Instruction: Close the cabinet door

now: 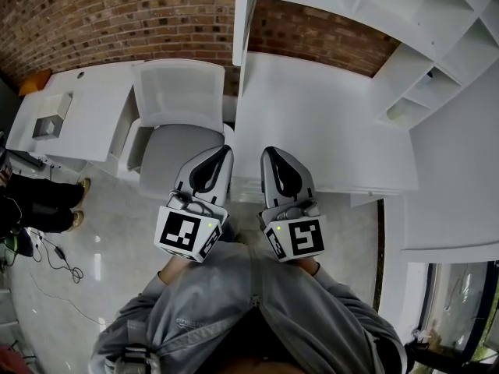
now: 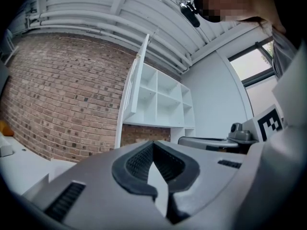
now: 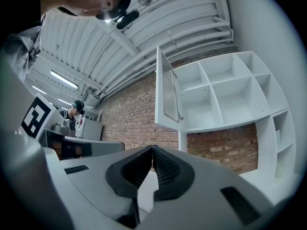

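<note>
Left gripper [image 2: 153,145]: jaws closed together, holding nothing.
Right gripper [image 3: 152,150]: jaws closed, holding nothing, just beside the left gripper.
Chair [image 1: 179,100]: white, ahead of the left gripper.
Desk [image 1: 312,123]: white, between the right gripper and the cabinet.
Cabinet door [image 3: 166,92]: swung open, well apart from both grippers.
Cabinet [image 3: 230,122]: white shelving against the brick wall [image 1: 117,14].

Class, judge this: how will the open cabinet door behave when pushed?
The door looks a rigid flat panel, so probably stiff. Hung on side hinges, it should swing shut rather than slide. Seemingly thin, likely light.
</note>
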The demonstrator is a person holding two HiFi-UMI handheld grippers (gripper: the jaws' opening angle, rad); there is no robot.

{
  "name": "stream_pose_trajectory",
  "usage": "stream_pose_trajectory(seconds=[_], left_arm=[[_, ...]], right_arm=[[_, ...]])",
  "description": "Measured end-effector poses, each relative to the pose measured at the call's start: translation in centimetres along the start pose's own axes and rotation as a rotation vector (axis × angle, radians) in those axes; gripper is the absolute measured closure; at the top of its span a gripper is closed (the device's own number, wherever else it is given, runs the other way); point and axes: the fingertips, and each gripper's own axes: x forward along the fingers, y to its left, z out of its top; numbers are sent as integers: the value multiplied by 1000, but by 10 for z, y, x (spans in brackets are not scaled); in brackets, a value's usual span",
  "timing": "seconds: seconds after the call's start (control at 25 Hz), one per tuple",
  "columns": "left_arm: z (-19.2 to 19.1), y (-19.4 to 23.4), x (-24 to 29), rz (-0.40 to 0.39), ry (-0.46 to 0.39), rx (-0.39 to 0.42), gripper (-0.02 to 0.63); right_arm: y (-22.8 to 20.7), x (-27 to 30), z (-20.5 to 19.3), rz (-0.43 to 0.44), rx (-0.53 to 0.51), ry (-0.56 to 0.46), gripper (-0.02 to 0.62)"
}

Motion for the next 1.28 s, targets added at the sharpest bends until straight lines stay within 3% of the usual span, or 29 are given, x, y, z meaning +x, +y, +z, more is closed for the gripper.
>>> stream_pose_trajectory(seconds=[0.24, 0.84, 1.28], left_arm=[[7, 24, 16, 9, 14, 20, 600], [9, 67, 59, -81, 21, 15, 600], [7, 72, 75, -163, 18, 11, 600]], right_arm=[[-9, 22, 3, -42, -3, 3, 568], [-27, 75, -6, -144, -16, 18, 568], [-30, 85, -10, -196, -24, 23, 568]])
